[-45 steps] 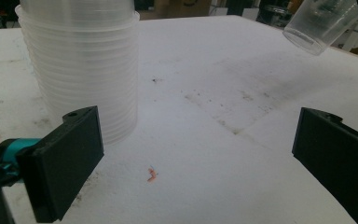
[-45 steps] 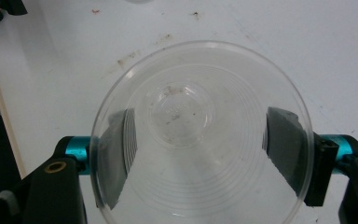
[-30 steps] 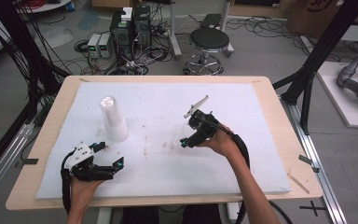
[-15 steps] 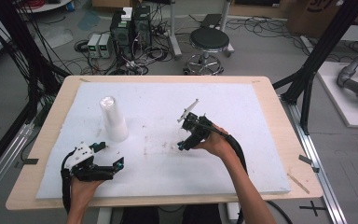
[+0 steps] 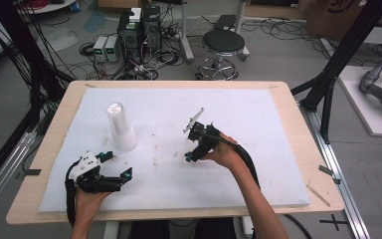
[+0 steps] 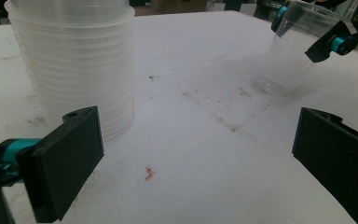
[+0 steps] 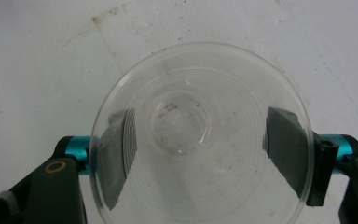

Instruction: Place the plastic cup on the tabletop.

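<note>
Hovering mid-sheet, the right gripper (image 5: 193, 145) clamps a clear cup (image 7: 200, 135), edges distant.

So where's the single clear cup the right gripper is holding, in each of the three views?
High view: the clear cup is mid-table, under the right gripper.
Left gripper view: top right, held mouth-up.
Right gripper view: centre, seen from above.
Shared landmark: the white mat.

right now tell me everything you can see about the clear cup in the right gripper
The single cup is clear thin plastic, seemingly empty, with a round rim wider than its small base. The right gripper clamps its wall from both sides, mouth toward the camera. In the left gripper view it stands upright, base at the white table cover, apart from the cup stack.
</note>
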`<state>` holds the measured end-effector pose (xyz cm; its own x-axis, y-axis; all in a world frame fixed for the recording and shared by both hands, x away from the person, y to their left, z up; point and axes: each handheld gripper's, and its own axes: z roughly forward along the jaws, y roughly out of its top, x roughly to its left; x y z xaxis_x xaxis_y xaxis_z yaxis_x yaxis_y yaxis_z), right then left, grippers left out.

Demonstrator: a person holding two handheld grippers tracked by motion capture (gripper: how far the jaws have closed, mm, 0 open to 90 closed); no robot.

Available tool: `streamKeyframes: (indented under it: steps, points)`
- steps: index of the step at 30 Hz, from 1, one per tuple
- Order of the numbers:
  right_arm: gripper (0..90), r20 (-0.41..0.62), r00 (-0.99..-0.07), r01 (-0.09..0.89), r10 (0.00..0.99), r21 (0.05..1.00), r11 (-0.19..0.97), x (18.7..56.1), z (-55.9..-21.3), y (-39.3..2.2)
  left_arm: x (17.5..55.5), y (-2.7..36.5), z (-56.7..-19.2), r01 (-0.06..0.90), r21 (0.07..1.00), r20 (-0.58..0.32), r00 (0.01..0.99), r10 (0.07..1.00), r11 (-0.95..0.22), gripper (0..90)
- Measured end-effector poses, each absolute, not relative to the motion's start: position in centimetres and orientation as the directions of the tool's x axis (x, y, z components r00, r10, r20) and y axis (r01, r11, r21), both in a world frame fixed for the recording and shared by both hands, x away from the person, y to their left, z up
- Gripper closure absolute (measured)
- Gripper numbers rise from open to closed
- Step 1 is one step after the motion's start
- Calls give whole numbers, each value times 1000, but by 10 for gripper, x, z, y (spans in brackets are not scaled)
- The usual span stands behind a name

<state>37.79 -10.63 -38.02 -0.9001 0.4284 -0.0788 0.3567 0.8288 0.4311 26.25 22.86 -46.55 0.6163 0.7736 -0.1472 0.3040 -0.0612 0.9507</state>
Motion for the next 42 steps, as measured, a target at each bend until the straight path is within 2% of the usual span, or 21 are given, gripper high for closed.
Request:
streamKeyframes:
  steps: [20, 24, 42]
  points:
    - [233, -101, -906, 326, 410, 450, 832, 380, -383, -99, 262, 229, -466, 303, 951, -150, 617, 772, -57, 18]
    - [190, -118, -906, 321, 407, 437, 840, 381, -387, -96, 263, 229, -466, 302, 952, -153, 618, 771, -54, 18]
    - [176, -126, -902, 320, 413, 449, 834, 380, -387, -94, 262, 229, -466, 303, 952, -158, 617, 771, -48, 18]
